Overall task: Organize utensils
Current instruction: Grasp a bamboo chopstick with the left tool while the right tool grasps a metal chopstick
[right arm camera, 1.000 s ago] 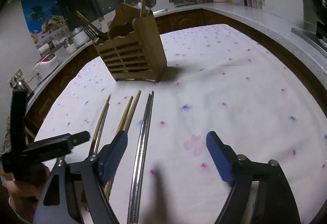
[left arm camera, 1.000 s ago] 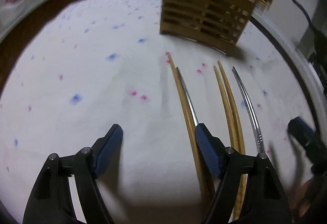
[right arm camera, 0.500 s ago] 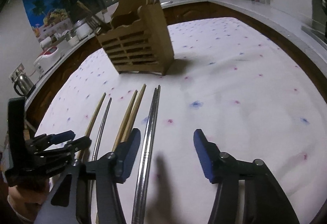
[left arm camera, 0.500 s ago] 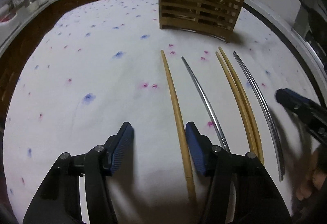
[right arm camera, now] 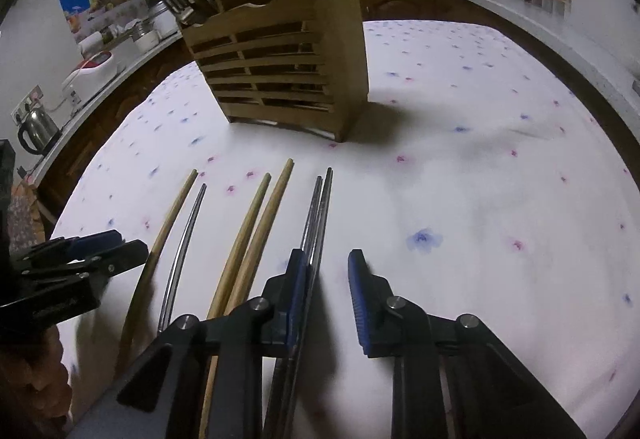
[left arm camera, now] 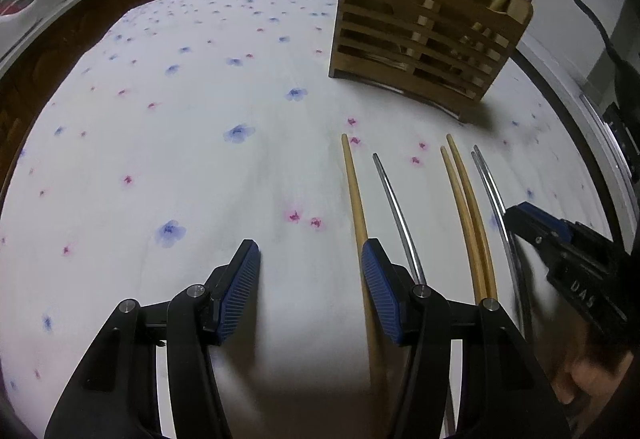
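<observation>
Both views are dim, with a cool, slightly purple cast on the white cloth of the desk (left arm camera: 200,167). The wooden holder (right arm camera: 288,51) throws a soft dark shadow toward the lower right in the right wrist view, so light falls from the upper left. Heavy fisheye bending curves the edges, and black vignette fills the corners. The right tool (left arm camera: 560,251) is motion-blurred at the right of the left wrist view. Bottom edges sink into shadow.
</observation>
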### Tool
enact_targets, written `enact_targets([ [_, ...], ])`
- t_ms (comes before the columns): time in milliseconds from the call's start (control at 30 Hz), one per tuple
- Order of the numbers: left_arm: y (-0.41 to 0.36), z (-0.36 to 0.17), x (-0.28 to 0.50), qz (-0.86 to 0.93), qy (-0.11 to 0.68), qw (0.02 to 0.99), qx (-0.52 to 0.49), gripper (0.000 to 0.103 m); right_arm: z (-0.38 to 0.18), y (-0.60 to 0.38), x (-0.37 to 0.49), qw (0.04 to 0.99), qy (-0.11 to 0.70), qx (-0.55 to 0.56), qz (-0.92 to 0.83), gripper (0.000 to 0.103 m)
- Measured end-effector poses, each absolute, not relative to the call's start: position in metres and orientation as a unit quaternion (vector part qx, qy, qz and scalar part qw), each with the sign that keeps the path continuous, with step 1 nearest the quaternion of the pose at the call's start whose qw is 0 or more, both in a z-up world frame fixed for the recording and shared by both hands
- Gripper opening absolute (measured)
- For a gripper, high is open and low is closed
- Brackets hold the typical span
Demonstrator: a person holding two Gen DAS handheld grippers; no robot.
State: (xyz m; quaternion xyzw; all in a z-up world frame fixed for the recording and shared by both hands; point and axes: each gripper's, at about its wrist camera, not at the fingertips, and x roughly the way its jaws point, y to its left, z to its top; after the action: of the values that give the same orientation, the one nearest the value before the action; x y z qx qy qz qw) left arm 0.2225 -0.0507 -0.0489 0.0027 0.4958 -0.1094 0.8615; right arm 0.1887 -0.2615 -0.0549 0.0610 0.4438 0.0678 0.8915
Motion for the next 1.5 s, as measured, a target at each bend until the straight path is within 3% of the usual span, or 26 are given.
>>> enact_targets([
  [300,-0.061,-0.051,0.244,-0.109,0.496,0.861,0.016,0.054,-0.057,-0.246,0.210,0.895,0.441,0.010,0.061,0.018],
  [533,-0.064,-0.052,0.258,-0.114,0.497,0.860,0.019,0.054,-0.053,-0.280,0.211,0.885,0.442,0.117,0.083,0.015],
  [800,-0.069,-0.053,0.257,-0.114,0.489,0.864,0.037,0.054,-0.055,-0.269,0.210,0.891,0.443,0.064,0.073,0.013],
  [900,-0.070,-0.053,0.257,-0.113,0.487,0.865,0.043,0.054,-0.057,-0.278,0.207,0.891,0.443,0.072,0.070,0.006],
  [1100,-0.080,-0.053,0.266,-0.109,0.485,0.866,0.058,0.054,-0.057,-0.270,0.226,0.890,0.448,0.058,0.055,0.007],
  [1200,-0.084,-0.052,0.270,-0.114,0.481,0.867,0.064,0.044,-0.058,-0.268,0.238,0.891,0.446,0.058,0.055,0.007],
  [1333,-0.093,-0.051,0.269,-0.125,0.474,0.868,0.076,0.011,-0.060,-0.272,0.245,0.890,0.445,0.075,0.067,0.008],
  [1500,-0.086,-0.046,0.264,-0.133,0.475,0.868,0.059,0.005,-0.058,-0.275,0.240,0.888,0.445,0.093,0.071,0.005],
])
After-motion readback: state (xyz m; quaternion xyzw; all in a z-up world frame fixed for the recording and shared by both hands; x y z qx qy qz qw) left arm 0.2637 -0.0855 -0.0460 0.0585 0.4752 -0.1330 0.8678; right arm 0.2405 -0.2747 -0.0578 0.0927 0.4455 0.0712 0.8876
